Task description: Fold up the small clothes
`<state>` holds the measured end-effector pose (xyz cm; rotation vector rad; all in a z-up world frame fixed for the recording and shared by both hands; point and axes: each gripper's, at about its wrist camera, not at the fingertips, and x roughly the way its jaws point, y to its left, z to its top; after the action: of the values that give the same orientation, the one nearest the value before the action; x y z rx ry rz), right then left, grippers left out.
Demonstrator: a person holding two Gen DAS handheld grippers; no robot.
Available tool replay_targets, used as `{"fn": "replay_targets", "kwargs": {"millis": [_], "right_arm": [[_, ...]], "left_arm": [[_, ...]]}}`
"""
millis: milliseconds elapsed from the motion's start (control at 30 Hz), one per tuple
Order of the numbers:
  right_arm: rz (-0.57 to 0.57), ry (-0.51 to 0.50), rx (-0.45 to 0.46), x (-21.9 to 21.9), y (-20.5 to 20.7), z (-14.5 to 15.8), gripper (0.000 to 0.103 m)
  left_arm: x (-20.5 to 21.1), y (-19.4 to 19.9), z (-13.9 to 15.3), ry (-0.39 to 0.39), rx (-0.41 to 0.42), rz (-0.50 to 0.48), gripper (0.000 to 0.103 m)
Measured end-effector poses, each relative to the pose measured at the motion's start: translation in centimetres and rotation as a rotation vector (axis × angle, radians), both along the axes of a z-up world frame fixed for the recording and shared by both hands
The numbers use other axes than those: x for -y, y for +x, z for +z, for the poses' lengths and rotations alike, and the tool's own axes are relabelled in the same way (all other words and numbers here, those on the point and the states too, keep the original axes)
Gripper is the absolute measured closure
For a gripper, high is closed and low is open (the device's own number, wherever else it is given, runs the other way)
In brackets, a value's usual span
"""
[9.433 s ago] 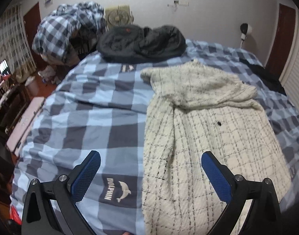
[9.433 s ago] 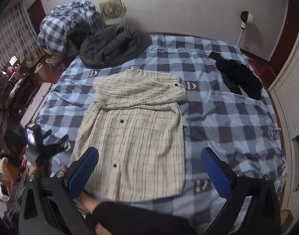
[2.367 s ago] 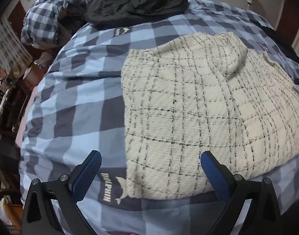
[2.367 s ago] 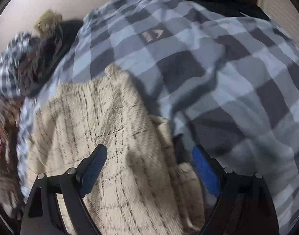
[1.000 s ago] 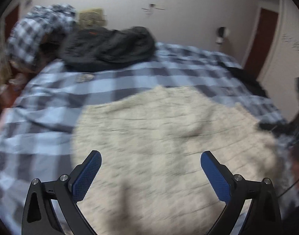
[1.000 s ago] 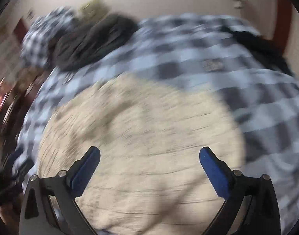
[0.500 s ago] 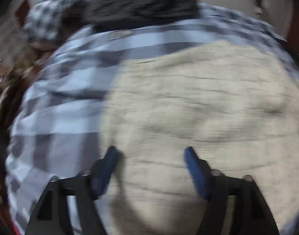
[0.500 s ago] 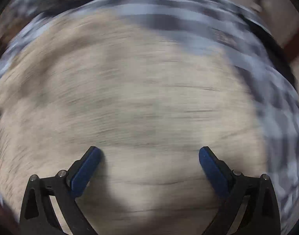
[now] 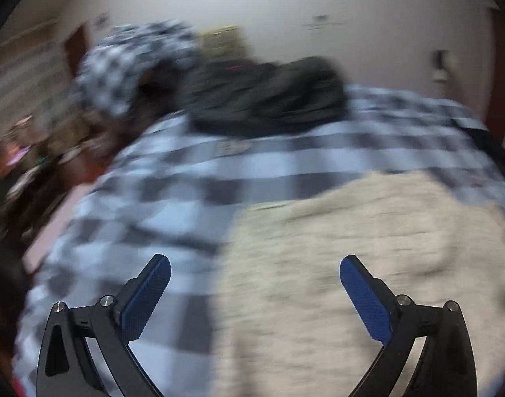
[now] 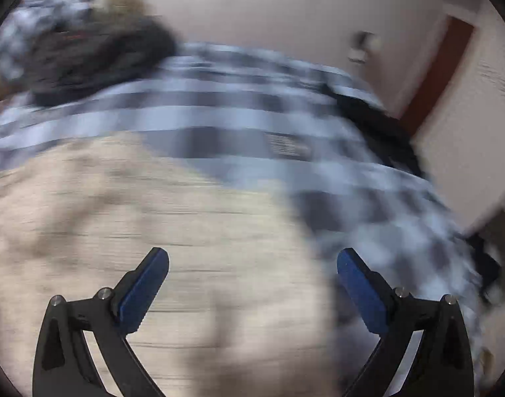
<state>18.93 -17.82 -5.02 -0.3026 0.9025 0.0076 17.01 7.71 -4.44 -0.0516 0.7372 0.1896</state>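
Half a second back the left gripper (image 9: 255, 292) had narrowed; its jaws have just been opening again, wide and empty. The right gripper (image 10: 253, 286) gapes too — empty. The cream garment (image 9: 368, 264) fills the frame's lower right; press the fold flat — check edges align.

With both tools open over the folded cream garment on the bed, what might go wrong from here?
1. Both views are motion-blurred; a grab now could miss the cream garment's edge.
2. The left tool, whose jaws have just been opening with nothing clamped, straddles that edge and could pinch the checked bedcover too.
3. The right tool hangs open over the garment's middle; closing there could bunch the fold.
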Motion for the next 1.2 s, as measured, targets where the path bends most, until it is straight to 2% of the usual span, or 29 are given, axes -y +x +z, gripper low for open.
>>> {"fn": "replay_targets", "kwargs": {"millis": [100,133,200,267,367,400,467,500,533,567,600,633,667,700,800,900,967,1067,1133,1200], "right_arm": [[0.142,0.024,-0.058,-4.4,-0.2,-1.8,0.003],[0.170,0.011,-0.081,-5.3,-0.1,-2.9,0.003],[0.165,-0.016,-0.163,-6.6,0.4,-5.7,0.003],[0.122,-0.029,-0.245,-5.7,1.9,-8.1,0.003],[0.064,0.013,-0.248,-3.1,3.0,-8.4,0.003],[0.012,-0.007,-0.231,-1.7,3.6,-8.1,0.003],[-0.085,-0.049,-0.203,1.0,4.4,-7.4,0.003],[-0.151,-0.059,-0.199,3.4,5.0,-7.4,0.003],[-0.195,-0.055,-0.203,4.8,5.2,-7.2,0.003],[-0.243,-0.034,-0.211,6.9,5.4,-7.1,0.003],[-0.286,-0.019,-0.208,8.5,5.3,-6.8,0.003],[-0.342,-0.062,-0.193,9.4,5.1,-6.5,0.003],[-0.398,-0.134,-0.166,10.4,4.8,-5.9,0.003],[-0.400,-0.161,-0.137,10.9,4.3,-5.1,0.003],[-0.363,-0.154,-0.069,11.5,2.8,-2.6,0.003],[-0.320,-0.112,-0.036,10.7,0.8,0.2,0.003],[-0.297,-0.053,-0.037,10.8,0.7,1.1,0.003],[-0.231,0.086,-0.042,10.5,-1.5,2.7,0.003],[-0.191,0.147,-0.049,9.8,-3.4,3.6,0.002],[-0.162,0.208,-0.043,9.8,-5.3,4.6,0.002]], "left_arm": [[3.1,2.2,-1.7,-0.152,-0.035,-0.223,0.000],[3.8,2.8,-2.5,-0.164,-0.050,-0.258,0.000],[4.9,4.3,-4.6,-0.142,-0.100,-0.264,0.000],[4.2,6.1,-7.5,-0.129,-0.210,-0.210,0.000],[0.7,6.8,-9.9,-0.078,-0.302,0.000,0.000],[-1.4,6.7,-10.4,-0.096,-0.315,0.089,0.000],[-3.8,6.4,-10.5,-0.193,-0.306,0.133,0.000],[-5.0,6.3,-10.3,-0.189,-0.306,0.179,0.000],[-5.6,6.3,-10.1,-0.149,-0.310,0.219,0.000],[-6.1,5.9,-9.5,-0.089,-0.309,0.265,0.000],[-6.9,5.5,-8.8,0.019,-0.313,0.339,0.000],[-7.6,5.1,-8.2,0.087,-0.328,0.389,0.000],[-8.1,4.4,-7.5,0.116,-0.335,0.418,0.000],[-8.7,3.6,-6.7,0.095,-0.323,0.414,0.001],[-9.4,0.3,-3.3,-0.102,-0.229,0.331,0.000],[-9.0,-3.5,0.4,-0.184,-0.156,0.264,0.000],[-8.0,-5.7,2.0,-0.188,-0.132,0.213,0.000],[-5.9,-9.9,4.1,-0.131,-0.099,0.142,0.000],[-4.7,-12.4,4.4,-0.092,-0.094,0.087,0.000],[-4.1,-14.4,3.9,-0.096,-0.126,0.044,0.000]]}}
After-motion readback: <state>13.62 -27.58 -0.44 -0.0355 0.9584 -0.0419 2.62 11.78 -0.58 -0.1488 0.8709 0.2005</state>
